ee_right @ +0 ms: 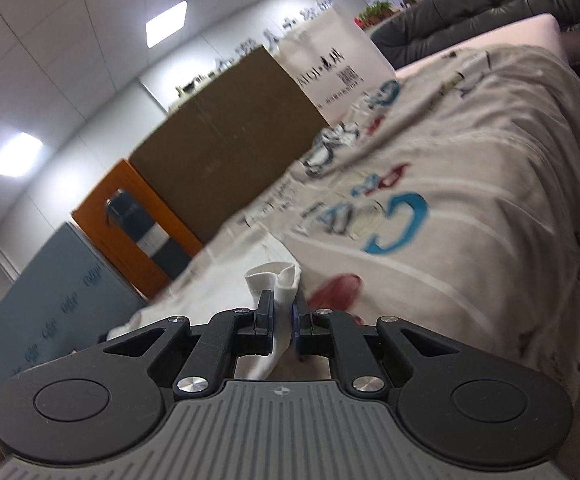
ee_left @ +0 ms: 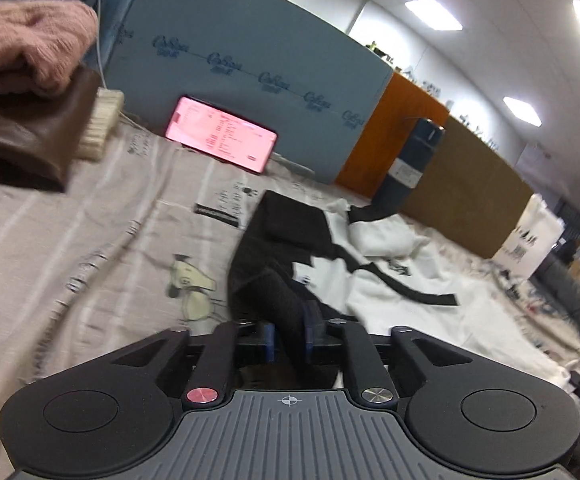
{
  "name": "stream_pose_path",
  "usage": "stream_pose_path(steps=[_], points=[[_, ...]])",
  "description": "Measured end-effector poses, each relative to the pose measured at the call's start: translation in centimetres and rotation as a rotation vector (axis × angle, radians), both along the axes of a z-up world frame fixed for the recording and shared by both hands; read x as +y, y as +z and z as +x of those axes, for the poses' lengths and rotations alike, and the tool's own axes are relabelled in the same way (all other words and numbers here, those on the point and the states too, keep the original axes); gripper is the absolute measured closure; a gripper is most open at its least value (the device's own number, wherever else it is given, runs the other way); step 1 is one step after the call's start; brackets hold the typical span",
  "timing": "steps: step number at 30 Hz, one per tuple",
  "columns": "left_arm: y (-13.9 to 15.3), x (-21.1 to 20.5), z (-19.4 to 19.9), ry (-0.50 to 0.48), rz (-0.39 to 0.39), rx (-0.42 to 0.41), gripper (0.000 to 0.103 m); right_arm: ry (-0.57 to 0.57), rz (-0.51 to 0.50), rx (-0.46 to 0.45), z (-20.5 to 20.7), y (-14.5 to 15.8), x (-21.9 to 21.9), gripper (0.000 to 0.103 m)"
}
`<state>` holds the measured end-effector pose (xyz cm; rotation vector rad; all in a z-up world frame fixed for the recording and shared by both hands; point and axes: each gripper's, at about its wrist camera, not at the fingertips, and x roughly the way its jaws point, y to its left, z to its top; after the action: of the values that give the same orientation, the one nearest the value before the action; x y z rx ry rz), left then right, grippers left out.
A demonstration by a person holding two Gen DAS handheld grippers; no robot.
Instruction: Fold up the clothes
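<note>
Left tool [ee_left: 290, 336] is pinched narrowly on a black fold of a black-and-white garment [ee_left: 369, 264], the dark cloth rising up between its blue pads. From that grip the garment runs away from the tool and toward the right, spread loosely with its long axis slanting across the printed bed sheet [ee_left: 102, 232]; its white body lies further out, crossed by black bands. Right tool [ee_right: 282, 320] is clamped on a white bunched edge of the same garment [ee_right: 278, 280], which stands up in a small crumpled peak just past the fingertips. Both tools sit low over the bed, tilted so the sheet slopes across each view. A folded pink sweater [ee_left: 26, 40] rests on a brown folded item [ee_left: 30, 136] at the far left, and a phone [ee_left: 222, 134] with a lit pink screen leans against a blue panel [ee_left: 230, 40].
</note>
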<state>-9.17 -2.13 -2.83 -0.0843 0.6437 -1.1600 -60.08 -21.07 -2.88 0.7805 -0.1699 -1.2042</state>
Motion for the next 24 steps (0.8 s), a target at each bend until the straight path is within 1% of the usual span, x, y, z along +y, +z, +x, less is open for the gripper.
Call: stream_pose_path(steps=[1,2,3,4,5,6,7,8,9,10,11,12,13,14,15,16,18,20,24], points=[[0.5,0.6,0.3,0.033,-0.015,-0.031,0.054,-0.012,0.000,0.015,-0.3,0.0,0.0,0.090],[0.9,1.2,0.6,0.065,-0.031,-0.062,0.044,-0.024,0.000,0.029,-0.6,0.0,0.0,0.079],[1.6,1.5,0.9,0.093,-0.048,-0.102,0.035,-0.036,0.000,0.044,-1.0,0.0,0.0,0.073],[2.5,1.6,1.2,0.117,-0.067,-0.149,0.035,-0.047,-0.001,0.058,-1.3,0.0,0.0,0.064],[3.3,1.4,1.6,0.121,-0.083,-0.188,0.035,-0.058,-0.005,0.074,-1.6,0.1,-0.1,0.059],[4.1,0.6,1.9,0.090,-0.103,-0.222,0.035,-0.063,-0.025,0.096,-1.7,0.6,-0.6,0.058],[4.9,-0.5,2.1,0.042,-0.127,-0.255,0.035,-0.061,-0.038,0.108,-1.5,1.2,-1.2,0.057],[5.6,-1.5,2.3,-0.006,-0.151,-0.287,0.035,-0.049,-0.049,0.106,-1.3,1.6,-1.9,0.052],[6.2,-3.0,2.3,-0.067,-0.161,-0.331,0.035,-0.027,-0.057,0.095,-1.0,2.1,-2.8,0.051],[6.7,-4.7,2.2,-0.138,-0.161,-0.384,0.035,0.006,-0.064,0.088,-0.4,2.7,-3.7,0.050],[7.1,-6.7,2.0,-0.217,-0.144,-0.432,0.035,0.051,-0.075,0.091,0.6,3.3,-4.6,0.049],[7.2,-9.0,2.0,-0.295,-0.111,-0.463,0.035,0.095,-0.088,0.095,1.6,4.0,-5.6,0.048],[7.0,-11.3,2.2,-0.349,-0.071,-0.469,0.035,0.143,-0.109,0.102,2.8,4.6,-6.4,0.043],[6.7,-13.7,2.5,-0.379,-0.030,-0.449,0.035,0.189,-0.129,0.109,4.1,5.3,-7.4,0.035],[6.2,-15.8,2.8,-0.407,0.006,-0.424,0.036,0.226,-0.139,0.116,5.4,5.9,-8.3,0.031],[5.6,-17.4,2.9,-0.435,0.028,-0.418,0.036,0.261,-0.147,0.123,6.8,6.5,-9.3,0.029],[4.6,-20.2,2.7,-0.487,0.049,-0.430,0.037,0.301,-0.126,0.131,9.1,7.1,-11.5,0.029],[3.6,-22.2,2.5,-0.543,0.056,-0.434,0.037,0.314,-0.101,0.150,10.9,7.2,-13.5,0.029],[1.6,-24.7,3.0,-0.596,0.069,-0.357,0.037,0.328,-0.053,0.177,12.3,7.0,-16.1,0.029]])
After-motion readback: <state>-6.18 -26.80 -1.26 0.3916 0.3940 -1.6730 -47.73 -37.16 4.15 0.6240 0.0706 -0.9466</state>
